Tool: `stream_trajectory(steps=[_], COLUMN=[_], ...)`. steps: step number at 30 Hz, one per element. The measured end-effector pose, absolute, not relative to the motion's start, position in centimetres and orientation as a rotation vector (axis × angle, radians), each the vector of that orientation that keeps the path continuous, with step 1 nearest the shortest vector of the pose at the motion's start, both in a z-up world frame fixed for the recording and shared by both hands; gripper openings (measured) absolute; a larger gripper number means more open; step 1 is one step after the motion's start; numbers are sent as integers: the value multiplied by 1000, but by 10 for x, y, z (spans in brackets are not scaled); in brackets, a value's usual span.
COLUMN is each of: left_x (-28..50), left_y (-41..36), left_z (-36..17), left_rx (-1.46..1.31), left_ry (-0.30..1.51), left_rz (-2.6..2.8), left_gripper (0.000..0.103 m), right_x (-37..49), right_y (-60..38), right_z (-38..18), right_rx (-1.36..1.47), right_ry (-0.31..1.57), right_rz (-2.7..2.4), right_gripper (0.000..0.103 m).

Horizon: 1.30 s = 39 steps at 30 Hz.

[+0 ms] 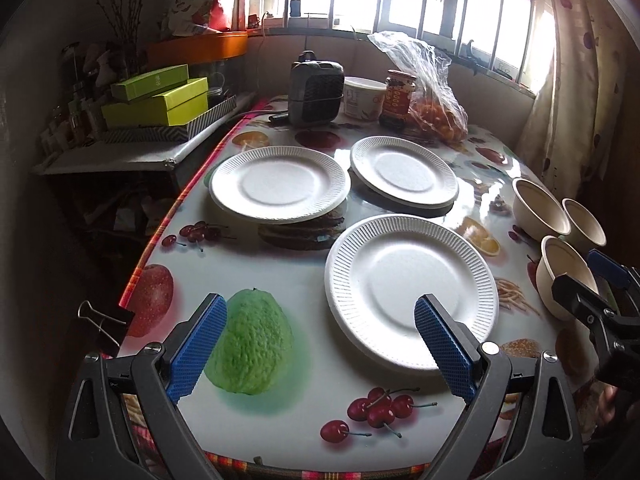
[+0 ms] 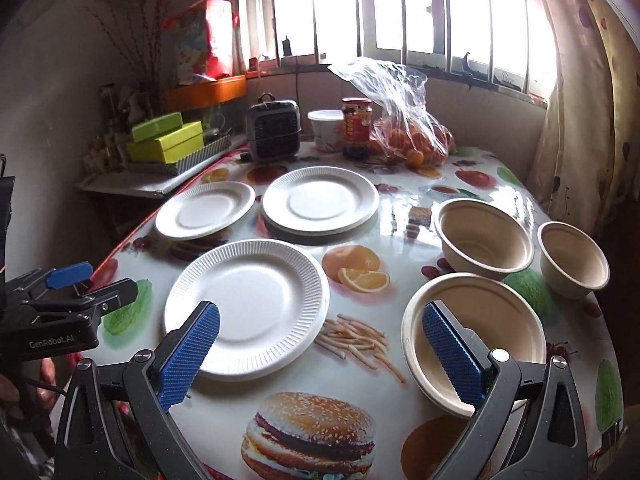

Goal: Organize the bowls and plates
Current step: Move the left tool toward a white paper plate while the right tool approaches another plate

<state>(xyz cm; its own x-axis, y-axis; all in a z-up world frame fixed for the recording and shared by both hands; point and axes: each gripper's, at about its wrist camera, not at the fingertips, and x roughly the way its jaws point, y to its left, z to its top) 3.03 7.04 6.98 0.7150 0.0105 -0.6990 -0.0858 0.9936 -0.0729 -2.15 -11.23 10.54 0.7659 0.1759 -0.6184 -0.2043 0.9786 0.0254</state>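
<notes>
— While nothing has yet been gathered, how are the dishes laid out?

— Three white paper plates are spread over the desk, which is covered by a glossy cloth printed with fruit and a burger. The nearest plate lies alone; the two far plates are set side by side just beyond it. Three beige bowls are grouped on the right, upright and unstacked.

— And the tools?

— The left hand-held gripper is held low over the near edge, its blue fingers spread wide, nothing between them — probably lined up for the nearest plate. The right hand-held gripper is likewise spread and empty, one finger seen against the closest bowl.

— How do the dishes look?

— Ribbed rims on the plates; the bowls are smooth.
</notes>
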Motion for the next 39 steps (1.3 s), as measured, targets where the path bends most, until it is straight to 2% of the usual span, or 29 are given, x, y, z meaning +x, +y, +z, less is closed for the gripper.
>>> stream_trajectory(steps=[8,13,19,23,26,28,36,39], left_x=[57,75,97,110,120,127,151,157], left_y=[111,131,154,164,172,177,188,192], left_z=[85,89,89,90,89,87,72,65], left_rx=[-136,-160,-206,-217,-231,-242,-260,-275], left_ry=[753,755,771,768,778,785,824,839], left_rz=[124,159,170,178,177,181,195,196], left_gripper=[95,95,88,83,76,76,75,71], right_x=[24,54,89,116,137,150,208,225], right_y=[-87,-74,-52,-41,-33,-27,-7,-3], right_z=[122,126,132,134,134,133,110,99], right_rx=[-67,-72,-117,-130,-145,-153,-201,-193], right_ry=[668,694,704,720,730,738,822,855], right_rz=[267,310,376,424,453,476,538,554], right_gripper=[102,96,93,83,81,80,64,56])
